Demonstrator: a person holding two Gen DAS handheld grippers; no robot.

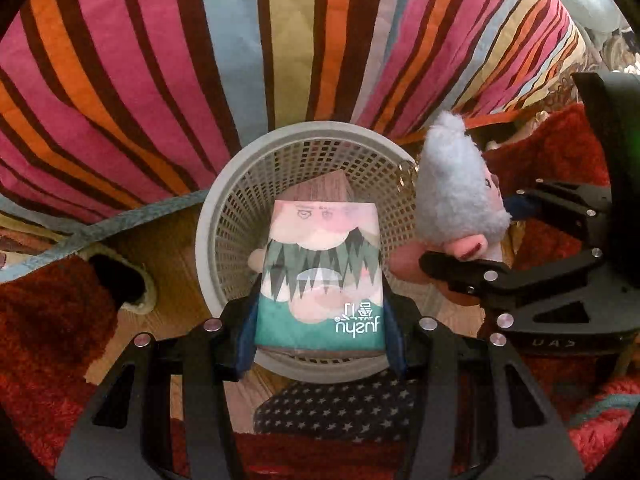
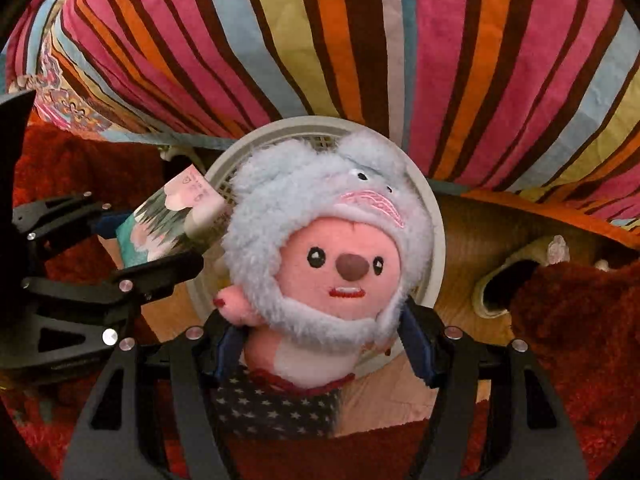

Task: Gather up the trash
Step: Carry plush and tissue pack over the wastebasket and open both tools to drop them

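Note:
My left gripper (image 1: 320,332) is shut on a printed tissue pack (image 1: 320,264), teal at one end with a cartoon face, held over the mouth of a pale perforated waste basket (image 1: 208,216). The right wrist view shows the same pack (image 2: 160,224) in the left gripper (image 2: 152,236) at the left. My right gripper (image 2: 320,354) is shut on a pink plush toy (image 2: 332,272) in a fluffy grey-blue shark hood, gripped low near its neck, above the basket's rim (image 2: 438,240). The plush (image 1: 456,192) and right gripper (image 1: 472,228) stand just right of the basket in the left wrist view.
A striped quilt (image 1: 160,80) hangs down right behind the basket. Red shaggy rug (image 1: 48,320) lies on both sides over wooden floor. A slipper (image 2: 504,284) lies right of the basket, another slipper (image 1: 120,280) left of it. Navy star-patterned cloth (image 1: 340,408) lies in front of the basket.

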